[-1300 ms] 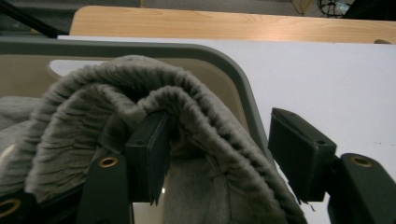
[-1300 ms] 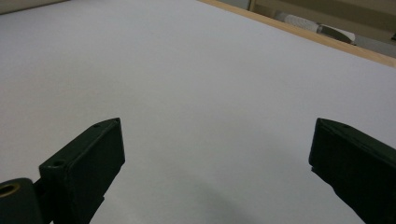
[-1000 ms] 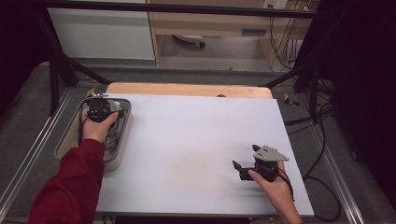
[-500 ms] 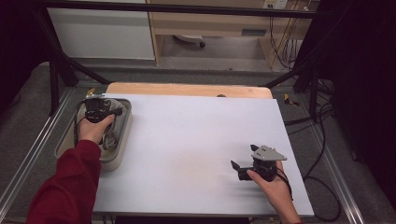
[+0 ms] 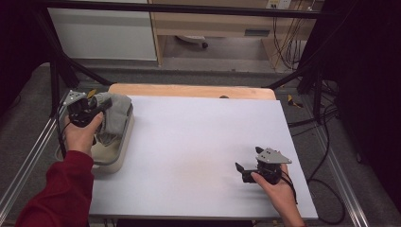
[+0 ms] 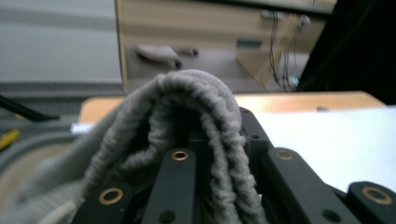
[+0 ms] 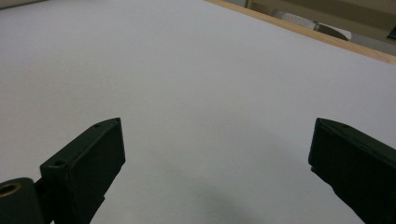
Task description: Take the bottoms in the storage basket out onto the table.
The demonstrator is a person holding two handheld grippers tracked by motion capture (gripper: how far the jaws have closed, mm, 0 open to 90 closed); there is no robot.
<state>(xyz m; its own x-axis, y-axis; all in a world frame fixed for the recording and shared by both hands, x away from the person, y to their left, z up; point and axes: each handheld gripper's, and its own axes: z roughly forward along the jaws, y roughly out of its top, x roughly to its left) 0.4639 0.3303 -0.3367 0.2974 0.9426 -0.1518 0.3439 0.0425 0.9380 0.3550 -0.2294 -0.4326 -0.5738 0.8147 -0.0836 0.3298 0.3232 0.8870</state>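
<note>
1. Left gripper [image 5: 97,105] is clamped on a fold of grey knitted cloth [image 5: 115,118]; in the left gripper view the cloth [image 6: 187,121] bulges up over and between its jaws.
2. Below and just beside that gripper sits a pale tub [image 5: 116,153], off the table's left edge. The cloth hangs from the jaws down into the tub; its lower part lies against the tub's near wall. What else the tub holds cannot be made out.
3. The left gripper is raised above the tub's far end, level with the far-left corner of the white table [image 5: 198,142].
4. Right gripper [image 5: 243,171] rests low over the near-right part of the table, jaws spread wide with nothing between them; bare white surface shows between them in the right gripper view.
5. Ahead of the right gripper, open table runs to the wooden strip [image 5: 189,91] along the far edge.
6. Between the two grippers: open white surface; they are well apart.
</note>
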